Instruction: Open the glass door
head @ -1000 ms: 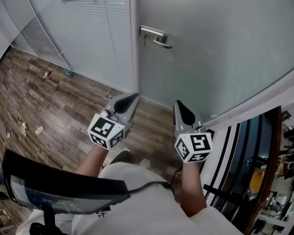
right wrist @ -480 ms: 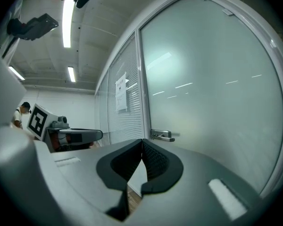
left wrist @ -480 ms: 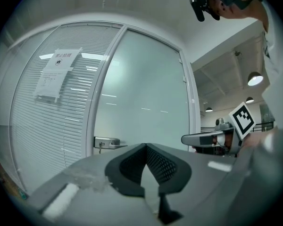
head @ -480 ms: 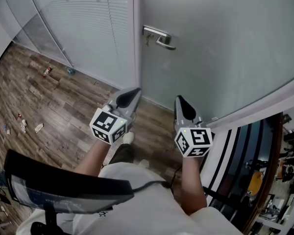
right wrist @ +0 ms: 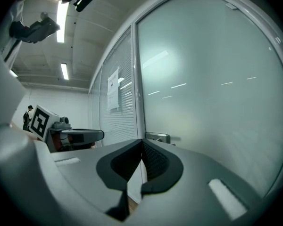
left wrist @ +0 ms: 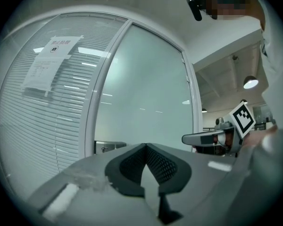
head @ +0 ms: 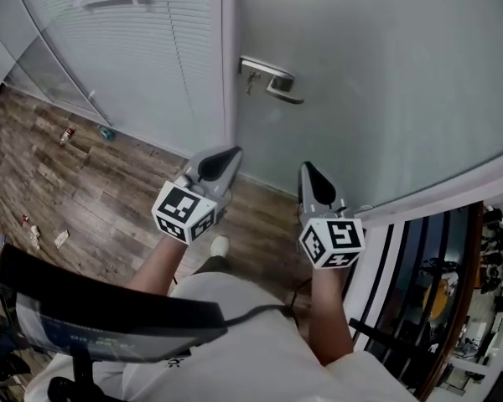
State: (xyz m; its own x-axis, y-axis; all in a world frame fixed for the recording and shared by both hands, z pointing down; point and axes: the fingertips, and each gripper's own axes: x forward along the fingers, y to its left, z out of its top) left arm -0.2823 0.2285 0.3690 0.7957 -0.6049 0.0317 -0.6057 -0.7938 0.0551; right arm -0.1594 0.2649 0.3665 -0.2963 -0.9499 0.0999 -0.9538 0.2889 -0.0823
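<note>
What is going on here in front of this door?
A person stands before a frosted glass door, which looks closed, with a grey two-jaw gripper in each hand. The left gripper and the right gripper both point toward the door, jaws together and holding nothing. Neither touches the silver lever handle yet.

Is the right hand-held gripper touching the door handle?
Apart. In the head view, the right hand-held gripper ends short of the door handle, with a bare stretch of the glass door showing between them.
</note>
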